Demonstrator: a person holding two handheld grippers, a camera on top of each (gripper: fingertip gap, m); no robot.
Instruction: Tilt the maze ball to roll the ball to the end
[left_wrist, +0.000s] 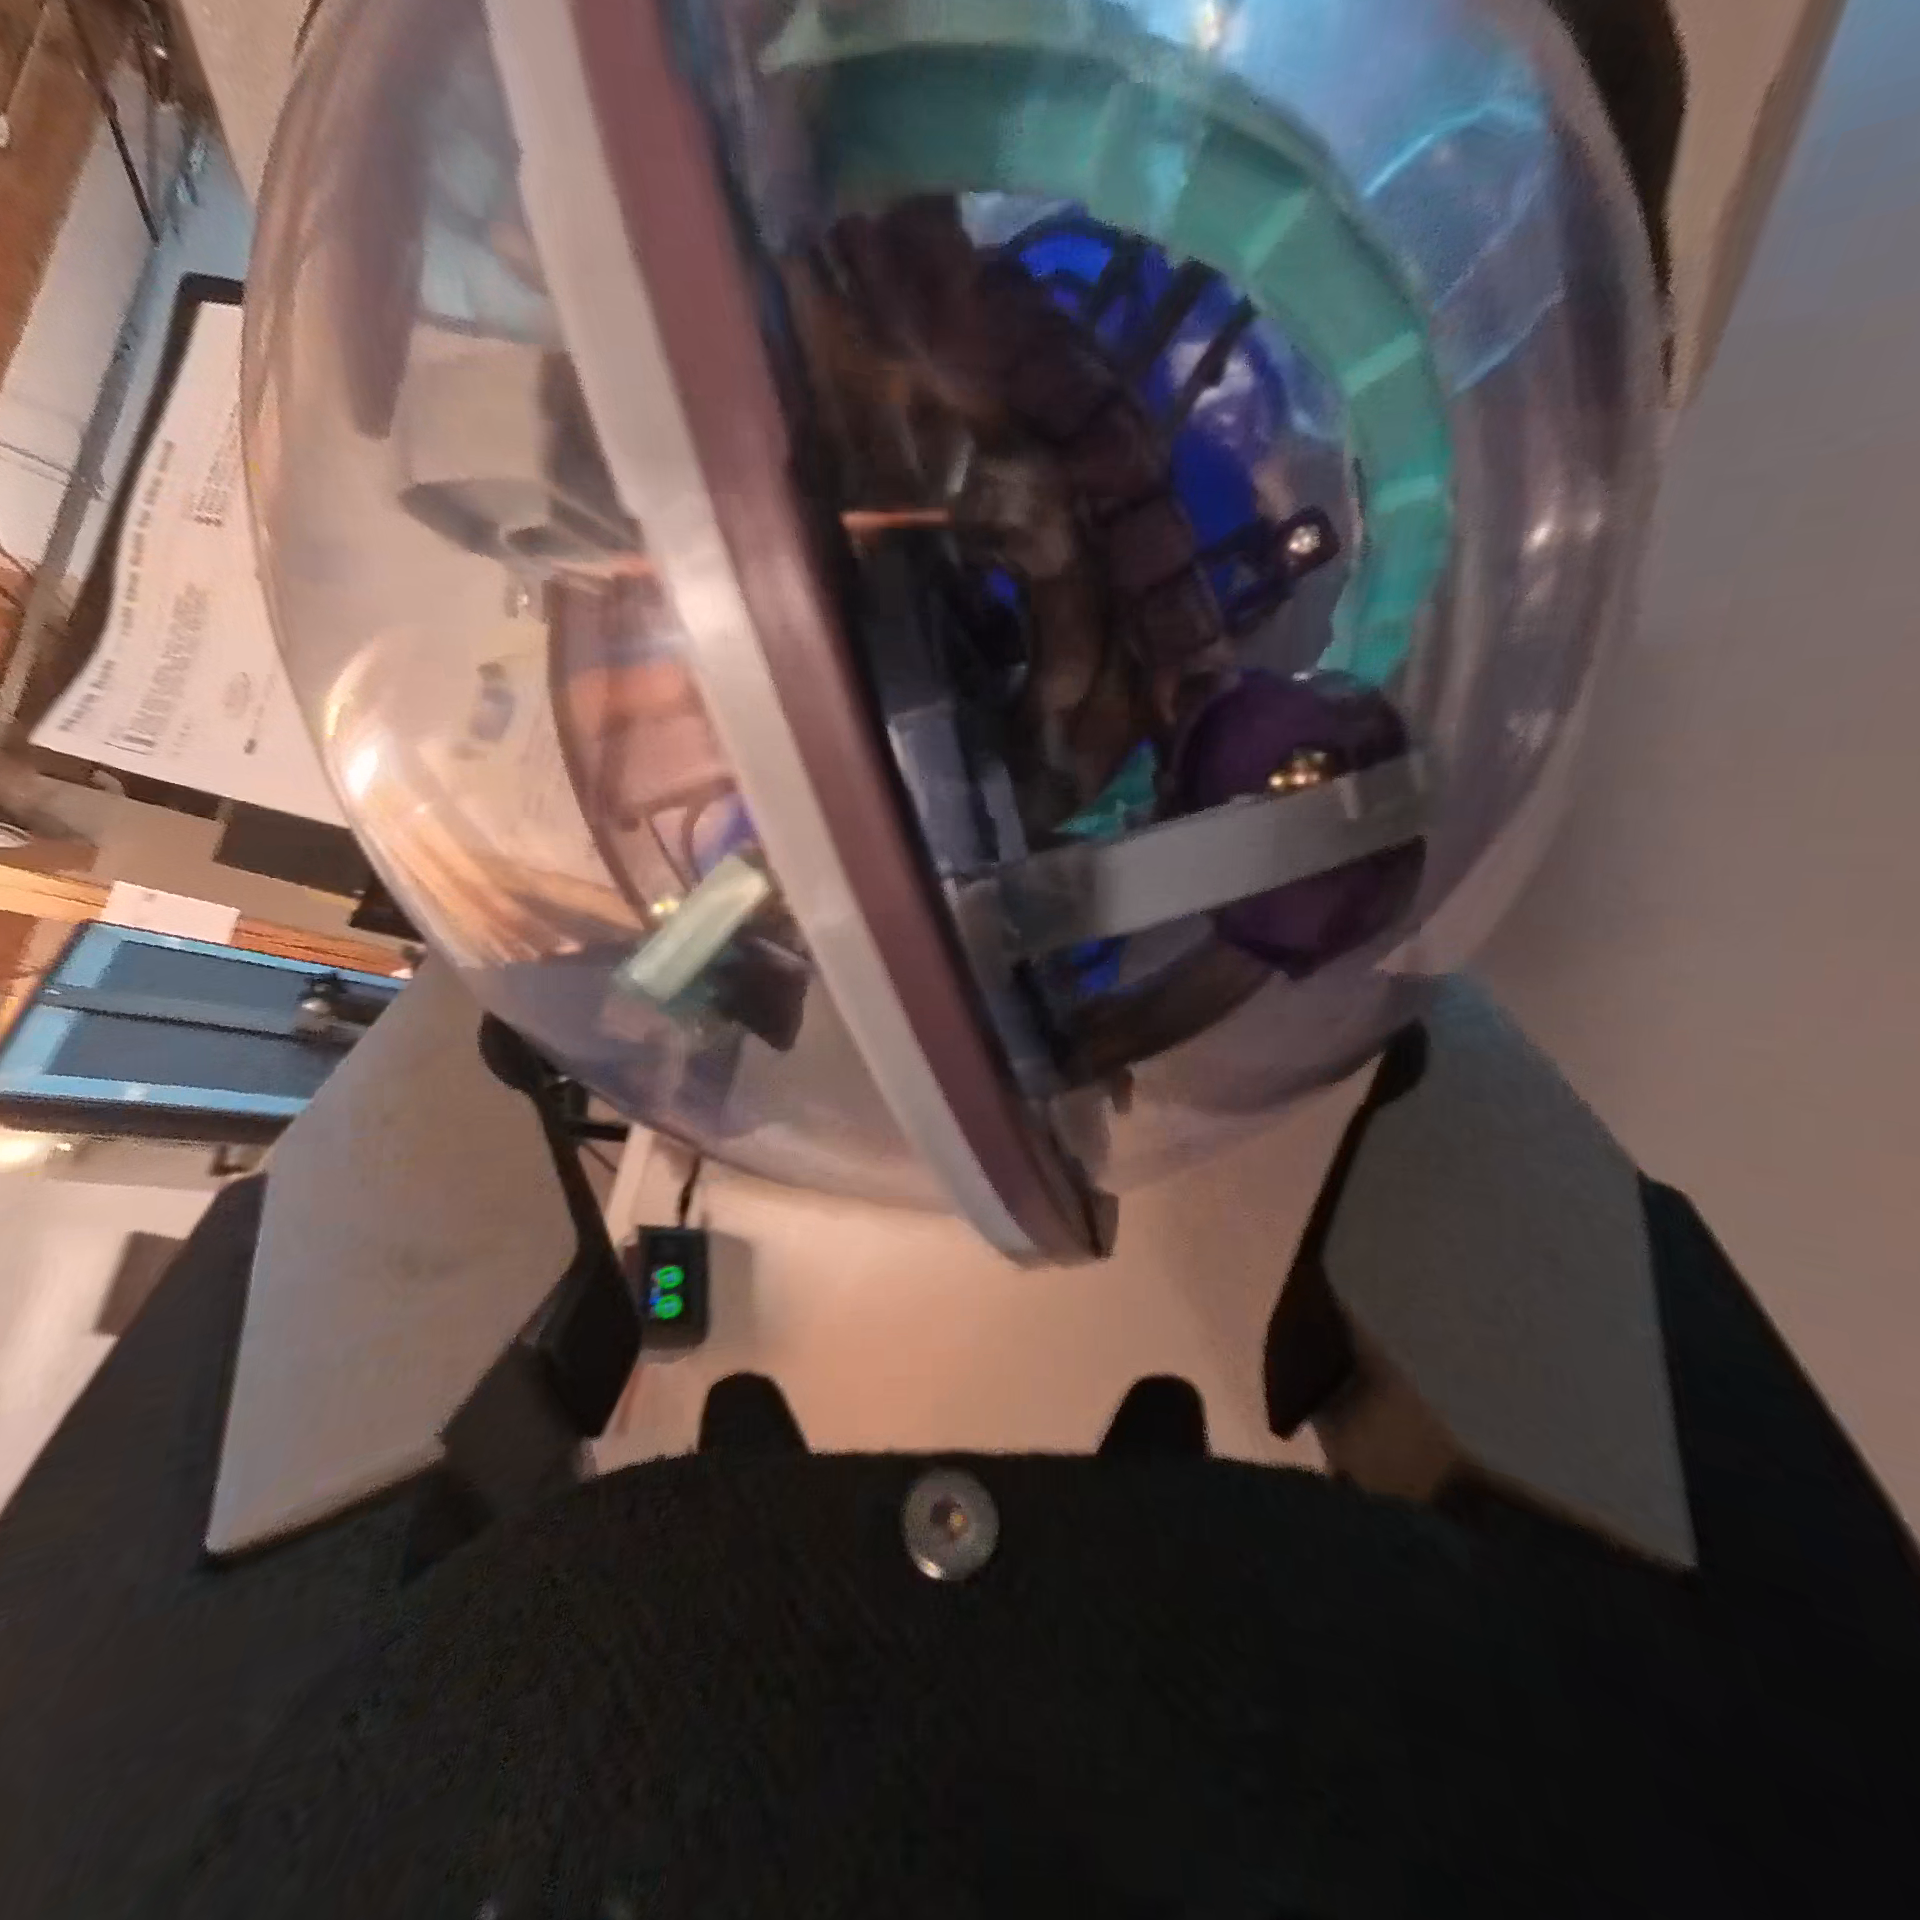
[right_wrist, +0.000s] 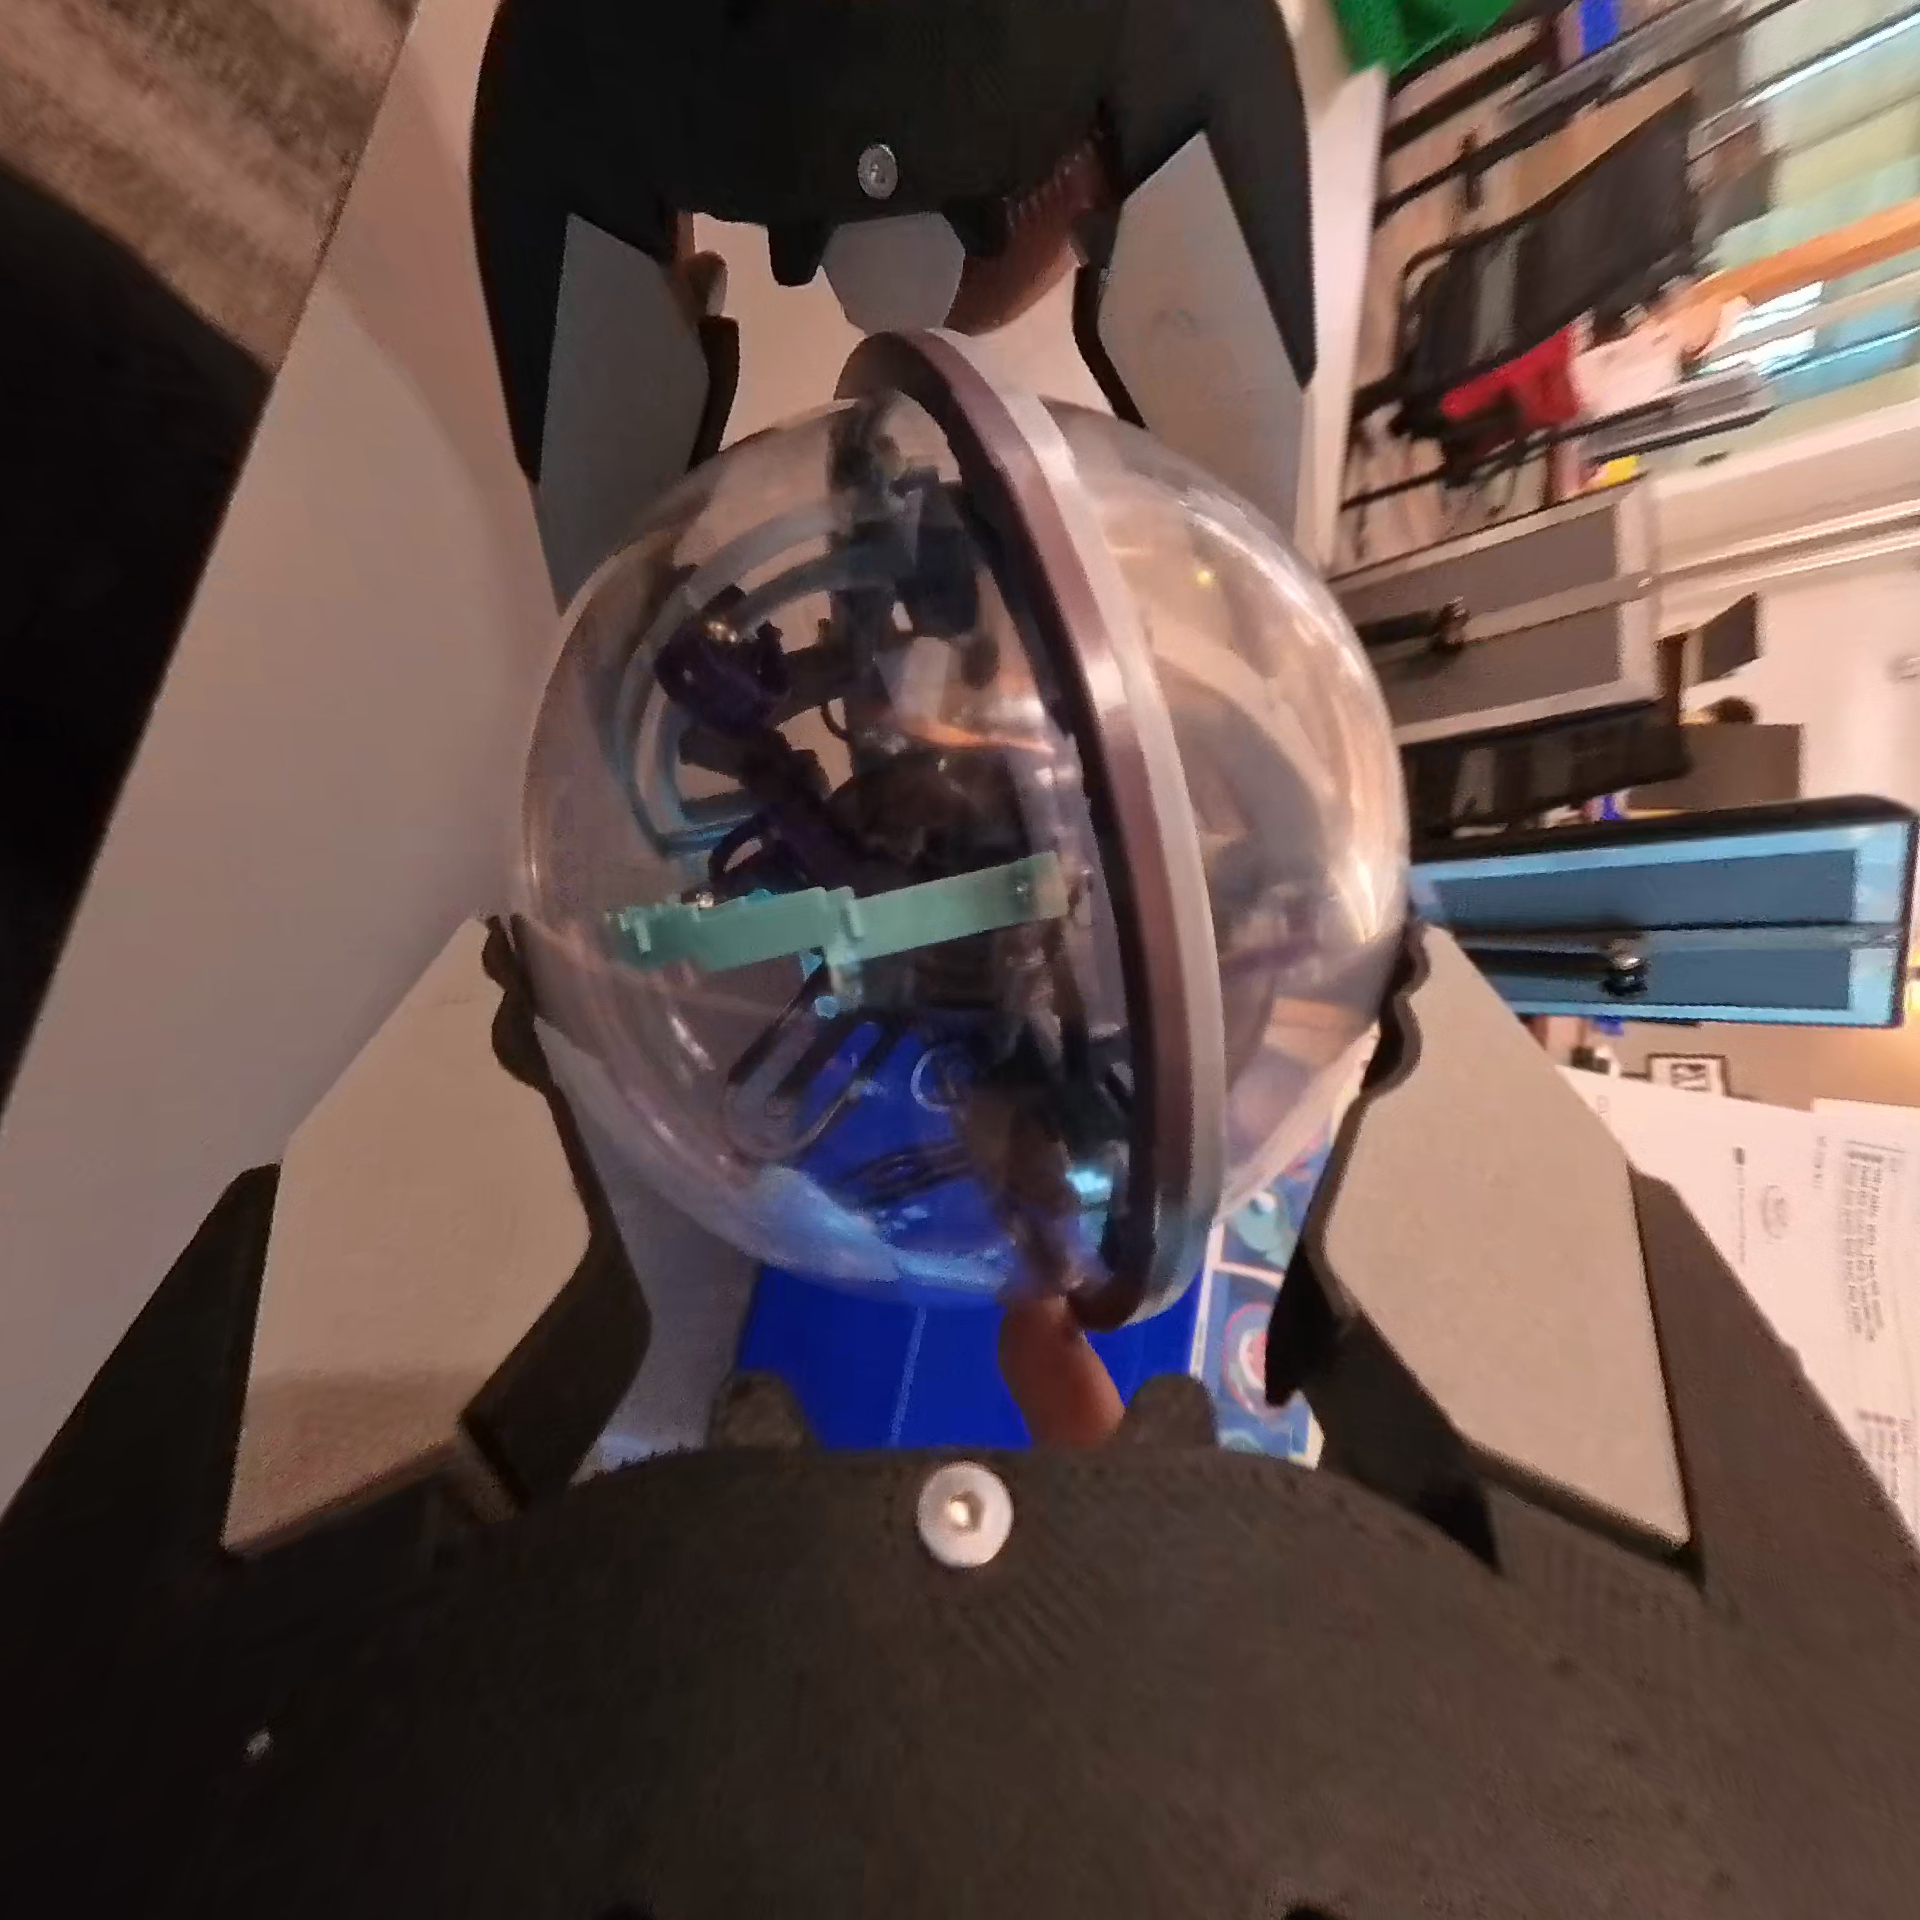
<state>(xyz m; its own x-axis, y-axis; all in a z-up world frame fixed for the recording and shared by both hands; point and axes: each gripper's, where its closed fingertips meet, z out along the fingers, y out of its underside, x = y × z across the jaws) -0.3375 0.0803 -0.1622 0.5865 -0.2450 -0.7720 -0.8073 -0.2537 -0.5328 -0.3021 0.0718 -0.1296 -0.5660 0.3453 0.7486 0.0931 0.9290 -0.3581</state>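
Note:
The maze ball is a clear sphere with a grey-brown seam ring and teal, blue and purple tracks inside. It is held up in the air between both grippers. My left gripper is shut on its near lower end, with both fingertips against the shell. In the right wrist view the maze ball sits between my right gripper's fingertips, which press on its two sides. The left gripper shows there at the ball's far end. I cannot make out the small ball inside.
A blue case lies on the table and also shows in the right wrist view. Printed papers lie beside it. A small black device with green lights sits below the ball. Shelves stand at the right.

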